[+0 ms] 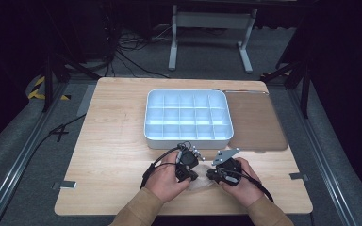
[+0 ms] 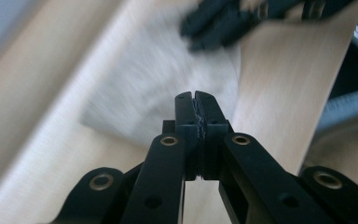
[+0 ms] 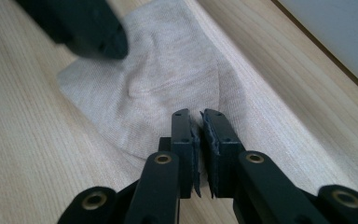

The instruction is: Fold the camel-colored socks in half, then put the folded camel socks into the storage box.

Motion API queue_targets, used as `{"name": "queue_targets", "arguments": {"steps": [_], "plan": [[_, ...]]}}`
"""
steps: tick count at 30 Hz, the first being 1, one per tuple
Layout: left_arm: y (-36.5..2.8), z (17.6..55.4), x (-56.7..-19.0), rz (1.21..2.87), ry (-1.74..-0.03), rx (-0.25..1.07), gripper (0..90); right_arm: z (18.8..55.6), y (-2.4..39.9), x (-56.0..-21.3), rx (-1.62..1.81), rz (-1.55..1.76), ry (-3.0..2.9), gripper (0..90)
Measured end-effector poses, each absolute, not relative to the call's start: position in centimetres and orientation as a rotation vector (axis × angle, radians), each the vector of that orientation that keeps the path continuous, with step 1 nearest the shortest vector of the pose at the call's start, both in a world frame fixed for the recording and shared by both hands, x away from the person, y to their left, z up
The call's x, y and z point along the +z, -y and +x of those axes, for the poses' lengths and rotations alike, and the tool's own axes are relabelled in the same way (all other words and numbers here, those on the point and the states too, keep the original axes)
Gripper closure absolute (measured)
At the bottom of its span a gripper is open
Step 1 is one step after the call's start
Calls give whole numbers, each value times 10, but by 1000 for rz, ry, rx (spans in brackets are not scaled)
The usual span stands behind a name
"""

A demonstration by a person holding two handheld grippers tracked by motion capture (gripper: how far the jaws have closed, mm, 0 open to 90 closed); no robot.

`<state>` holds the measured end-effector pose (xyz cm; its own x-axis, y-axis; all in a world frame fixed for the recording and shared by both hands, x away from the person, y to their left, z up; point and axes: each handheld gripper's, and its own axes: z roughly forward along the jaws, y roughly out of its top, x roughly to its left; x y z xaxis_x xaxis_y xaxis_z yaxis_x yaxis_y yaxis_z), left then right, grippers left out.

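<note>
— Table [image 1: 113, 141] under both tongs, tray [image 1: 187, 137] just beyond, nothing in it. Step in hand?

— Gripping the cloth [image 3: 163, 79], flat between the tongs. Right tongs [image 3: 200, 122] pinched narrow on its near edge. Left tongs [image 2: 195, 100] fully shut over the opposite edge; fabric between those pads, cannot tell.

— Next?

— Probably lifting both edges together, evenly, then folding or carrying trayward. Worth confirming the left grip first.
</note>
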<state>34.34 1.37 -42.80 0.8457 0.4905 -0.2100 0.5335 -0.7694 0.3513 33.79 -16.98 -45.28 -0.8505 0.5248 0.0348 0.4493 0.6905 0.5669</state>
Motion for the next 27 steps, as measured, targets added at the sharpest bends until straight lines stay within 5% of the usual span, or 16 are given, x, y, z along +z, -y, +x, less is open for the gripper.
{"name": "queue_targets", "arguments": {"steps": [11,27], "plan": [[-23,349,-435,2640,-817,-162,890,340,173,-451,870,826,-2776,827],[-49,360,-430,2573,-918,-133,767,332,164,-438,963,800,-2776,823]]}}
